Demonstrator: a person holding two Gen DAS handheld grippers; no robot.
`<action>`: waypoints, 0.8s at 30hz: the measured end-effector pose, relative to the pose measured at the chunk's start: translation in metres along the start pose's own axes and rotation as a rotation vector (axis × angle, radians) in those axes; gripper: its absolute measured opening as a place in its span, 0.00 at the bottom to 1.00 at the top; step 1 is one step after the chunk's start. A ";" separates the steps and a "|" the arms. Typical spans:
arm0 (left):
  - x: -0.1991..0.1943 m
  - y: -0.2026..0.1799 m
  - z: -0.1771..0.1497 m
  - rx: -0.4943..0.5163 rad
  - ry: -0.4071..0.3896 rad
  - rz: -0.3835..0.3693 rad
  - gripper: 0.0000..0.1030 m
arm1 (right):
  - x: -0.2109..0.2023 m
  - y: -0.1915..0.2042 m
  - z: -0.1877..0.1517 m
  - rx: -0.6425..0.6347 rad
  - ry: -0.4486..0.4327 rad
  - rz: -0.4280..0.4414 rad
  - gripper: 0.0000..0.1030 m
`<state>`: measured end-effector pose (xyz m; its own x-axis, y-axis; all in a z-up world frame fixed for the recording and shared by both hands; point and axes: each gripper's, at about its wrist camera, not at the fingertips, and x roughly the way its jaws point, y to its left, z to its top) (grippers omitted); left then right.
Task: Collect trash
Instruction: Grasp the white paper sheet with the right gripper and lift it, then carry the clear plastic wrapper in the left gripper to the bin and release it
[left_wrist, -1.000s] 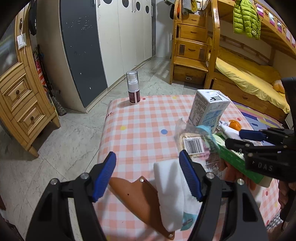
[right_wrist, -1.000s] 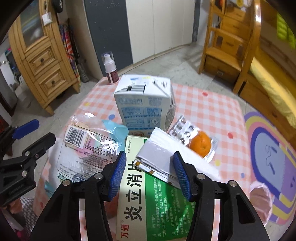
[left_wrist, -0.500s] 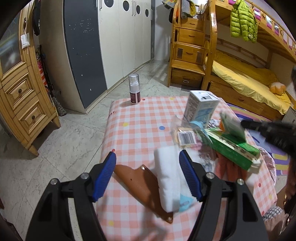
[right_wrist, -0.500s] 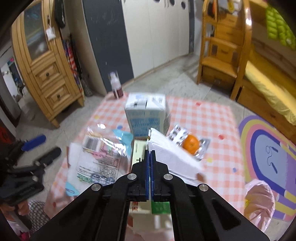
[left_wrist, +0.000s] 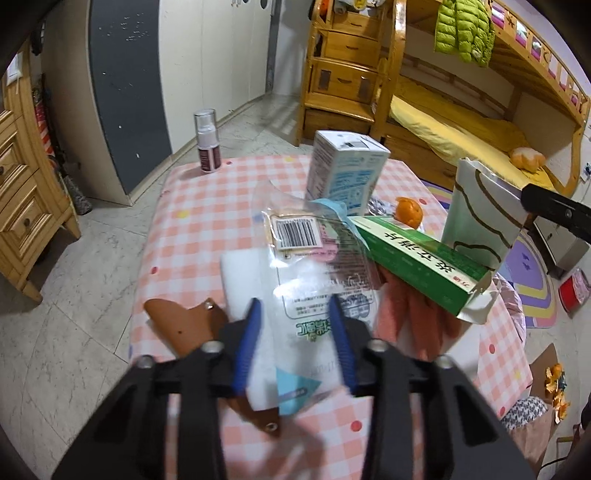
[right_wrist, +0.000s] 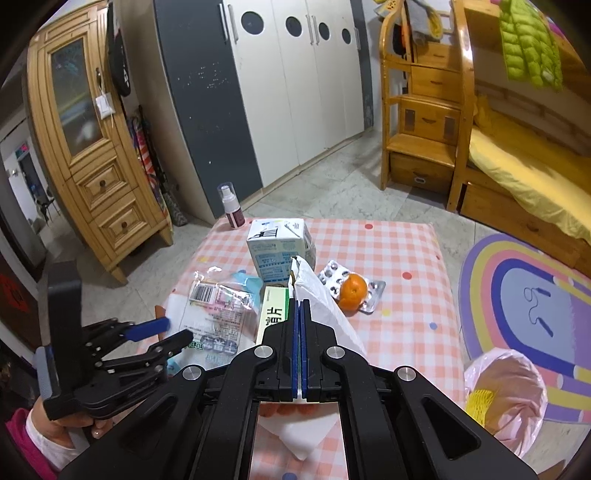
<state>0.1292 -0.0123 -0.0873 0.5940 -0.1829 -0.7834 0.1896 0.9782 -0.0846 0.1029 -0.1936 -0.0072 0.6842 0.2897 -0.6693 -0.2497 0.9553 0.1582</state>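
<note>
**Wrappers lifted off the counter**

Beside the milk carton (right_wrist: 280, 247), the plastic bag (left_wrist: 314, 273) lies limp and slippery; left gripper (left_wrist: 295, 325) fingers have just been closing around its edge. Right gripper (right_wrist: 298, 325) is clenched on a light, creasing paper pouch (right_wrist: 321, 306).

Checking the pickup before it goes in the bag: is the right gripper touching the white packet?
Touching. The right wrist view shows the right gripper shut on the white packet, pads pinching its edge.
</note>
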 end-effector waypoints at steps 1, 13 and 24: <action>0.000 -0.001 0.001 0.004 0.003 0.001 0.06 | -0.001 0.000 -0.001 0.001 -0.002 0.000 0.00; -0.092 -0.024 0.029 0.070 -0.209 -0.085 0.00 | -0.051 -0.016 -0.001 0.048 -0.114 0.003 0.00; -0.110 -0.081 0.036 0.132 -0.254 -0.135 0.00 | -0.098 -0.055 -0.021 0.135 -0.187 -0.047 0.00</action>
<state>0.0763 -0.0751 0.0282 0.7295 -0.3455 -0.5903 0.3704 0.9251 -0.0837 0.0351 -0.2762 0.0343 0.8110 0.2386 -0.5342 -0.1292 0.9636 0.2343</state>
